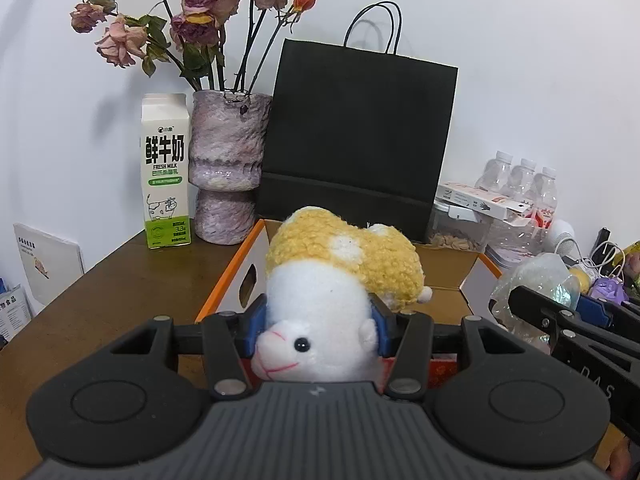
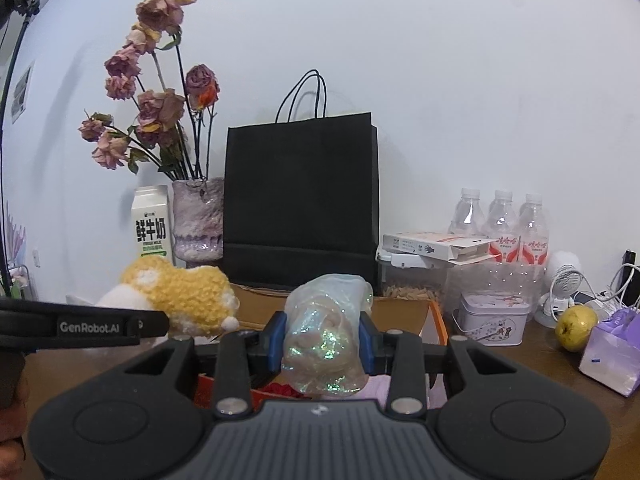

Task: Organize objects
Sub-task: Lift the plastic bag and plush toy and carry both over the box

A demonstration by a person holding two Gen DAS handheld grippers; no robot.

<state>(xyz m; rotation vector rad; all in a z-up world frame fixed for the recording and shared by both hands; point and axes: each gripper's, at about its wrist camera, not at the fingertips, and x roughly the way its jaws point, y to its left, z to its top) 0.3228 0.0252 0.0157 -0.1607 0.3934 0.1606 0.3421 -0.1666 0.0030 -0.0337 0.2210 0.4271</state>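
Note:
My left gripper [image 1: 318,326] is shut on a white plush sheep with a yellow woolly back [image 1: 336,280]; its face points toward the camera. It hangs over an open cardboard box with orange edges [image 1: 224,280]. My right gripper [image 2: 322,344] is shut on a crumpled clear iridescent plastic bag [image 2: 326,336], held above the same box [image 2: 438,320]. The sheep [image 2: 180,300] and the left gripper's black body show at the left of the right wrist view. At the right of the left wrist view I see the glittery bag [image 1: 536,284] in the right gripper's fingers [image 1: 536,308].
Behind the box stand a black paper bag [image 1: 356,140], a purple vase of dried roses [image 1: 228,168] and a milk carton [image 1: 165,172]. To the right are water bottles [image 2: 500,224], a tin [image 2: 494,318], a pear [image 2: 574,326], a small fan [image 2: 564,284] and a purple pack [image 2: 612,348].

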